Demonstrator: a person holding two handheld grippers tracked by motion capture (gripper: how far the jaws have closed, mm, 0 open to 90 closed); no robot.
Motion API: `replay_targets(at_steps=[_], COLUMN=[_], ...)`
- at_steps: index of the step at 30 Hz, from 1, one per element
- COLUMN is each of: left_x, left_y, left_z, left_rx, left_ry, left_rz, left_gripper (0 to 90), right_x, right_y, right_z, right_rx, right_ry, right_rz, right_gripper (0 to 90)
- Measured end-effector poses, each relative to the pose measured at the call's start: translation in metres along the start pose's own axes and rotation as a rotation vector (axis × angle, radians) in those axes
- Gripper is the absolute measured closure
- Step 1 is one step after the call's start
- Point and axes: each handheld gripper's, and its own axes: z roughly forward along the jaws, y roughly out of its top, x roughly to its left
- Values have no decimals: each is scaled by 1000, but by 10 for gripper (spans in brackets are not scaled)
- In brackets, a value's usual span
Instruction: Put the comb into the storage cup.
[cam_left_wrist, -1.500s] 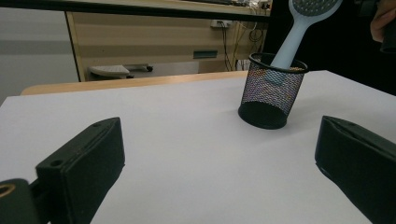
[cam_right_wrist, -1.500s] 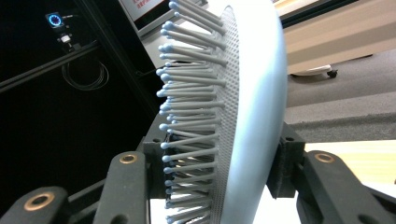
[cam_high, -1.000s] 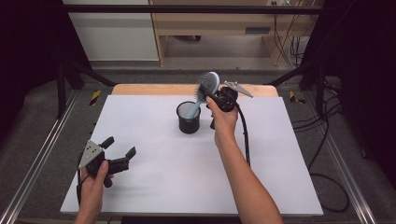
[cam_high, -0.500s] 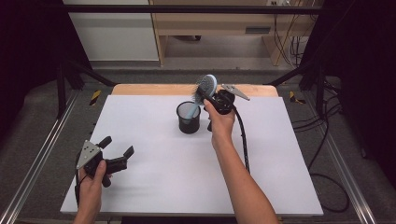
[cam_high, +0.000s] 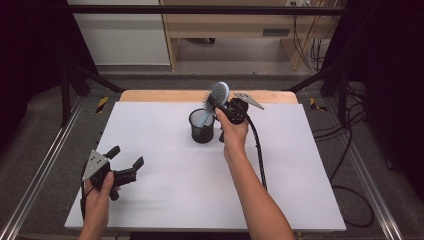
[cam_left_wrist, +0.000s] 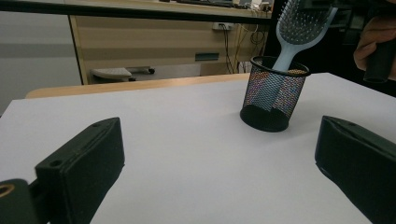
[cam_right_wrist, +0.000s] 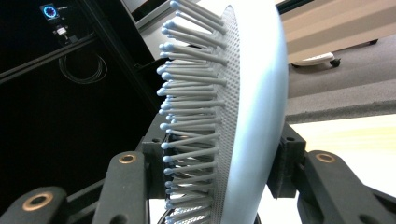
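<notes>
A light blue hairbrush (cam_high: 218, 94) stands tilted with its handle inside a black mesh cup (cam_high: 202, 127) at the far middle of the white table (cam_high: 165, 195). My right gripper (cam_high: 216, 102) is shut on the brush head just above the cup's rim. In the right gripper view the bristled head (cam_right_wrist: 252, 102) fills the space between the jaws of the right gripper (cam_right_wrist: 219, 158). My left gripper (cam_high: 126, 156) rests open near the front left corner with nothing in it. From the left gripper view, between the spread jaws of the left gripper (cam_left_wrist: 219, 140), the cup (cam_left_wrist: 273, 95) and brush (cam_left_wrist: 299, 23) stand far off.
A wooden strip (cam_high: 165, 95) runs along the table's far edge. Metal rails (cam_high: 42, 170) flank the table on both sides, and cables (cam_high: 350, 165) lie on the floor to the right. The right gripper's black cable (cam_high: 257, 150) trails across the tabletop.
The right gripper with the brush has shifted very slightly left over the cup. The left gripper has hardly moved.
</notes>
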Motion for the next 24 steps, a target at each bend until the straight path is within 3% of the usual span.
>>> replay_targets(at_steps=[5, 24], left_x=[0, -1], left_y=[0, 0], left_z=[1, 1], left_rx=[2, 7], left_ry=[-2, -10], left_rz=[-1, 8], left_gripper=[14, 15], right_x=[0, -10], right_y=[-2, -9], right_z=[1, 2], right_rx=[10, 25], right_ry=[-2, -17], right_rz=[-7, 42], right_gripper=[520, 515])
